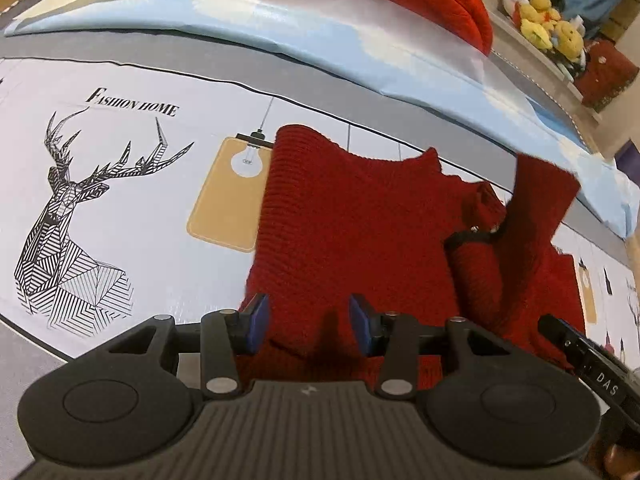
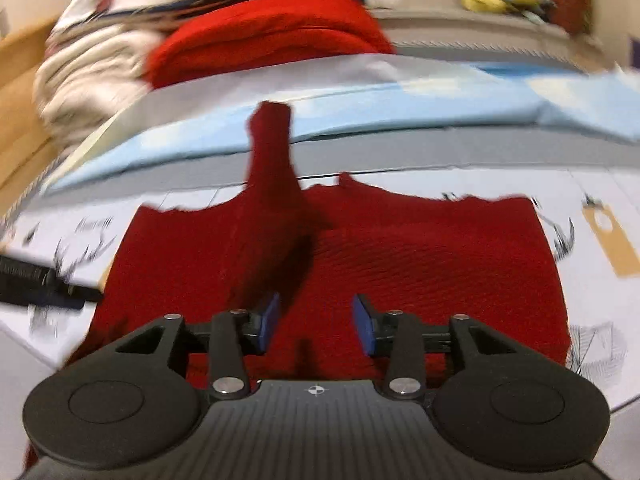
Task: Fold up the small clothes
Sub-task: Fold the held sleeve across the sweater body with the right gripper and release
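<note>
Centrally in both views: one red knit sweater (image 1: 352,216), ribbed, spread flat on printed sheet (image 1: 132,208), one sleeve (image 2: 272,168) raised upright. Left gripper (image 1: 306,322): blue pads apart, nothing clamped. Right gripper (image 2: 316,322): pads apart, empty. Upper frame: one folded red garment (image 2: 260,36).

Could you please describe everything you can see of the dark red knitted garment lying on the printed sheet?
The dark red knitted garment is a small ribbed sweater, soft and thick-looking, spread mostly flat on the printed sheet. One sleeve-like part rises above the body, blurred in the right wrist view, and a rolled section carries a thin black band. Its edge overlaps a yellow lamp print. Both the left tongs and right tongs stand open over it, gripping nothing.
</note>
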`<action>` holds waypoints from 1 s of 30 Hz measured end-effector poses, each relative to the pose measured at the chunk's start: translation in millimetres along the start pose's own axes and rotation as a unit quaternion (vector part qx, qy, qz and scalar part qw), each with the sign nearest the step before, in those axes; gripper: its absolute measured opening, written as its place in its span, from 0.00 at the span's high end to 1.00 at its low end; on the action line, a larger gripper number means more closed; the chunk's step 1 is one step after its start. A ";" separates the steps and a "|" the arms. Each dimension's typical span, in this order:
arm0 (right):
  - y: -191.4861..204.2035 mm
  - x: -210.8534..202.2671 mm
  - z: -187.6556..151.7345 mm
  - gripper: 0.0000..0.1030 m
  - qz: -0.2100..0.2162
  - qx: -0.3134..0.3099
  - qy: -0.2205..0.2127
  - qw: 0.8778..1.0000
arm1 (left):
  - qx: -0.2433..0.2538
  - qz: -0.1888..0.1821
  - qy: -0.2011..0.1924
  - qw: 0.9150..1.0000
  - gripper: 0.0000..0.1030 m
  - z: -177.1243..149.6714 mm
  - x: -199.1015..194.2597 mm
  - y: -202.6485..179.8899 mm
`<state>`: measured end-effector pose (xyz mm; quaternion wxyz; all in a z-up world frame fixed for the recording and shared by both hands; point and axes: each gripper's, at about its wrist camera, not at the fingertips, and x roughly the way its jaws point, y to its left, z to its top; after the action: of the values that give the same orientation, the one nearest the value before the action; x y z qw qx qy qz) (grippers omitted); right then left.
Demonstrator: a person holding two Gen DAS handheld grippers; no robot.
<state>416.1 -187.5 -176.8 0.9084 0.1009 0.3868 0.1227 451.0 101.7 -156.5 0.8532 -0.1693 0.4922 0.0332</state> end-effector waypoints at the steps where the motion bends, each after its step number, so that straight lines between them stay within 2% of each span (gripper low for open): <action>1: -2.6 1.7 -0.4 0.55 0.001 0.015 -0.006 1.000 | -0.004 -0.001 -0.002 1.000 0.53 0.7 0.1 0.5; 3: 0.5 5.0 -5.4 0.51 0.009 0.025 -0.018 0.999 | -0.012 -0.003 -0.008 1.000 0.53 1.8 -1.6 1.3; 5: 16.2 11.7 -10.2 0.50 0.048 0.012 -0.019 0.999 | -0.017 -0.002 -0.013 1.000 0.53 2.7 -3.7 2.4; 8: 42.7 12.6 -15.7 0.48 0.118 -0.039 -0.022 0.992 | -0.023 -0.001 -0.014 1.000 0.53 4.2 -4.0 5.4; 11: 57.4 8.7 -15.8 0.48 0.156 -0.084 -0.022 0.984 | -0.025 0.001 -0.013 1.000 0.53 5.2 -3.4 8.4; 13: 54.5 11.4 -14.3 0.48 0.135 -0.074 -0.012 0.988 | -0.020 0.005 -0.013 1.000 0.53 5.0 -3.0 7.5; 15: 42.4 15.4 -9.5 0.49 0.091 -0.037 0.002 0.995 | -0.018 0.002 -0.012 1.000 0.53 4.7 -3.2 6.8; 17: 20.3 17.1 -5.8 0.47 0.051 0.040 0.010 0.998 | -0.017 0.000 -0.012 1.000 0.53 4.4 -3.6 6.9; 19: -2.2 20.2 -3.7 0.47 0.021 0.123 0.011 0.992 | -0.018 0.000 -0.012 1.000 0.53 4.4 -4.0 7.6; 21: -20.3 26.4 -3.5 0.47 0.014 0.178 0.014 0.984 | -0.018 0.001 -0.011 1.000 0.53 4.4 -4.8 8.2; 24: -33.6 31.1 -2.6 0.47 0.026 0.228 0.008 0.973 | -0.013 0.004 -0.011 1.000 0.53 4.5 -5.8 9.3; 28: -27.8 29.8 6.6 0.48 0.028 0.229 -0.027 0.973 | -0.005 0.013 -0.010 1.000 0.53 4.3 -8.5 11.8; 30: -20.5 33.2 12.2 0.61 0.025 0.215 -0.038 0.976 | -0.003 0.013 -0.010 1.000 0.53 5.1 -10.4 13.5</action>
<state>450.2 -198.1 -196.8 0.8759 0.3083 0.3671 0.0554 446.9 117.1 -148.8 0.8571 -0.1656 0.4854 0.0476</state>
